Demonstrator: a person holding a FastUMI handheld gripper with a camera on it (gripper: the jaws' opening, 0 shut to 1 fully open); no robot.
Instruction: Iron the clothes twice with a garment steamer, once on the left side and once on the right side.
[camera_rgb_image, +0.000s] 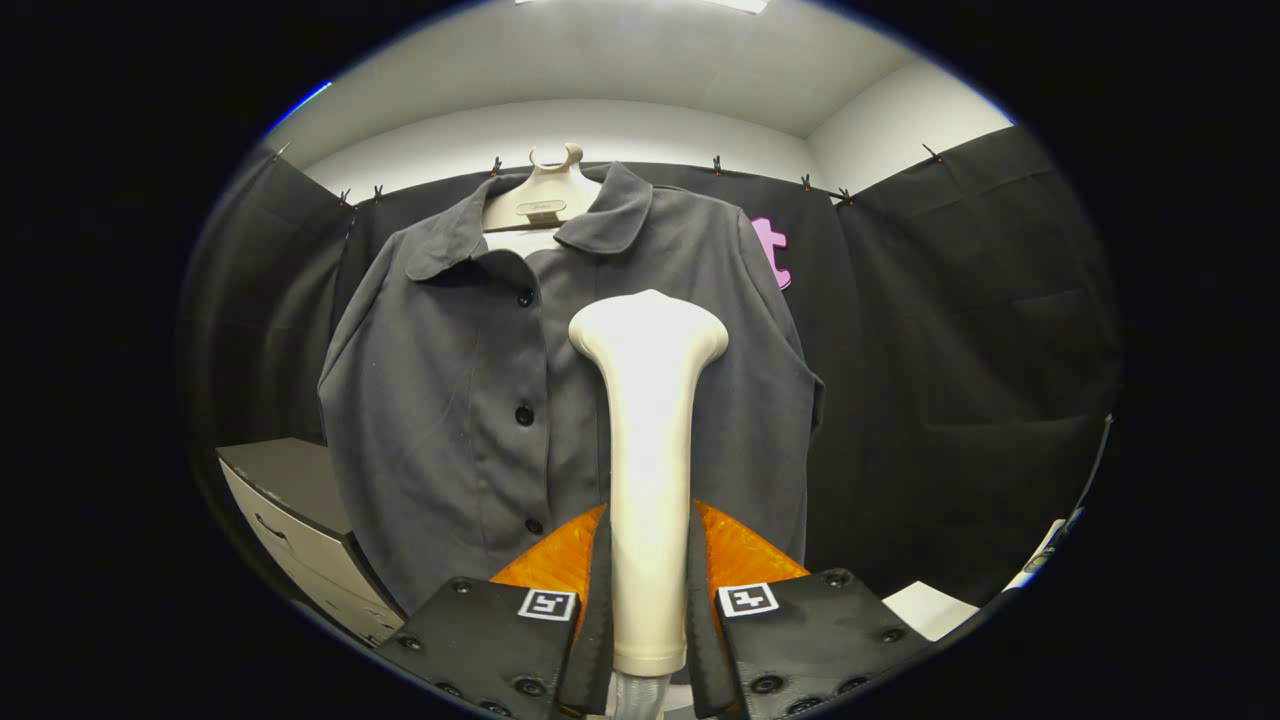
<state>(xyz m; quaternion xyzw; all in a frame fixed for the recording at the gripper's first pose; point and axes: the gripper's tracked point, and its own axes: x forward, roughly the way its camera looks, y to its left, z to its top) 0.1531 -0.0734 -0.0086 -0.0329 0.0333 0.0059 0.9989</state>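
Observation:
A dark grey button-up shirt (450, 400) hangs on a cream hanger (545, 195) in front of the black booth wall. A cream garment steamer (648, 430) stands upright between my fingers, and my gripper (648, 600) is shut on its handle. The steamer's wide head (648, 330) points at the shirt's right half, just right of the button row, at chest height. Whether the head touches the cloth I cannot tell. The steamer hides part of the shirt's right front.
A pale drawer cabinet (300, 530) stands low to the left of the shirt. A white surface (935, 605) lies low to the right, beyond my right finger. Black cloth (960, 350) hangs all around behind the shirt.

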